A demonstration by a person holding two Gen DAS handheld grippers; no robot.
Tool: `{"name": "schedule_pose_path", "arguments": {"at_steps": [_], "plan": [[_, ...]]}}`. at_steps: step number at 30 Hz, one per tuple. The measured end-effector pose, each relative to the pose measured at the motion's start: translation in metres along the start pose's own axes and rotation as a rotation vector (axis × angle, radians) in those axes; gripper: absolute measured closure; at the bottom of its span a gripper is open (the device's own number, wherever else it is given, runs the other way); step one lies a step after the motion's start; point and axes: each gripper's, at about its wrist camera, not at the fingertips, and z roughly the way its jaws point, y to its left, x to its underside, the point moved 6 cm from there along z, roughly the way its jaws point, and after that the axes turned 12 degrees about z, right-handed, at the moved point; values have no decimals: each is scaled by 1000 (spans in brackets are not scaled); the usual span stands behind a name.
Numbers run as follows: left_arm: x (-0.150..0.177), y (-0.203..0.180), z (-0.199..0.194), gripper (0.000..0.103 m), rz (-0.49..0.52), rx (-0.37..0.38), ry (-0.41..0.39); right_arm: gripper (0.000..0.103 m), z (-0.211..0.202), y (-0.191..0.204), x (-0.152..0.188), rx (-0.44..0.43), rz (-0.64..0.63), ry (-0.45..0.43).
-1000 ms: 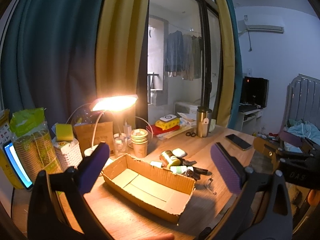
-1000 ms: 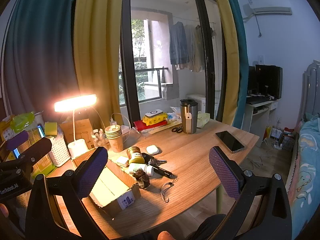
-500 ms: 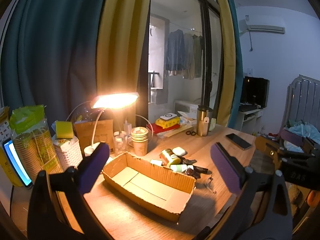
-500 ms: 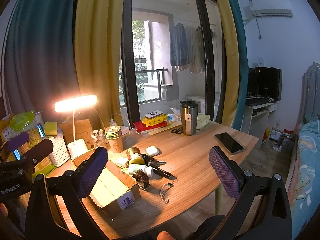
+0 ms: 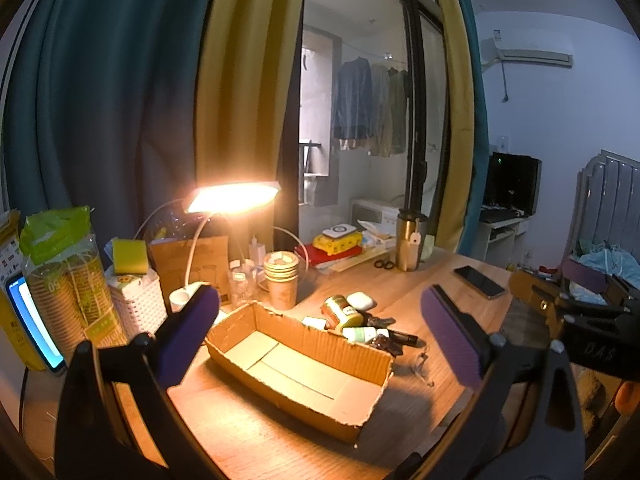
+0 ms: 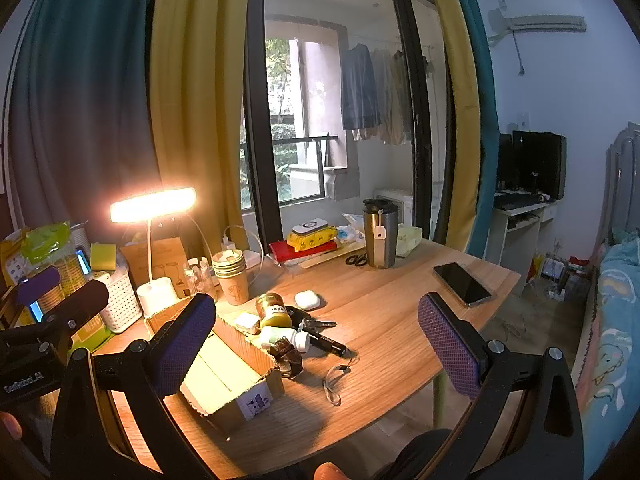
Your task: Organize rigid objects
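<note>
Opening step, by the look of it: nothing picked up yet. Left hand-held gripper (image 5: pixel 320 332) with purple pads spread wide apart, holding nothing, above the empty, shallow brown corrugated-cardboard tray (image 5: pixel 300 364). Right hand-held gripper (image 6: pixel 316 344) likewise wide apart and empty, raised over the clutter.

Task things heaped just beside the tray's far right wall: a short yellow-lidded glass jar (image 6: pixel 274 312), a small white oval earbud case (image 6: pixel 308 300), a white plastic bottle lying on its side (image 6: pixel 282 338), a bunch of keys (image 6: pixel 316 323), a slim black flashlight with a cord (image 6: pixel 328 345), a dark wristwatch (image 6: pixel 286 354) touching the tray's corner.

Next move, probably: lowering the right one onto an outer piece, closing, carrying it across into the tray.

Warm wooden tabletop (image 6: pixel 400 320), lit by a glowing white desk lamp (image 6: pixel 154 204); bedroom with teal and yellow curtains (image 6: pixel 180 100) and a balcony window.
</note>
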Motion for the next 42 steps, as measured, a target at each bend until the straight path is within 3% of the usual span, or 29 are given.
{"name": "schedule_pose_path", "arguments": {"at_steps": [11,20,34,37,42], "plan": [[6,4,12,2,-30,-8,30,0,17,-3,-2,-14,-6,34],[29,4,54,2,-32,-18,140,0,66,-15,7,-23,13,112],[96,-2,137,2,-14,-81,418,0,163,-39,40,-74,35,286],[121,-5,152,2,-32,-72,507,0,179,-50,49,-79,45,316],[145,-14,164,2,-59,-57,593,0,200,-69,65,-81,70,366]]}}
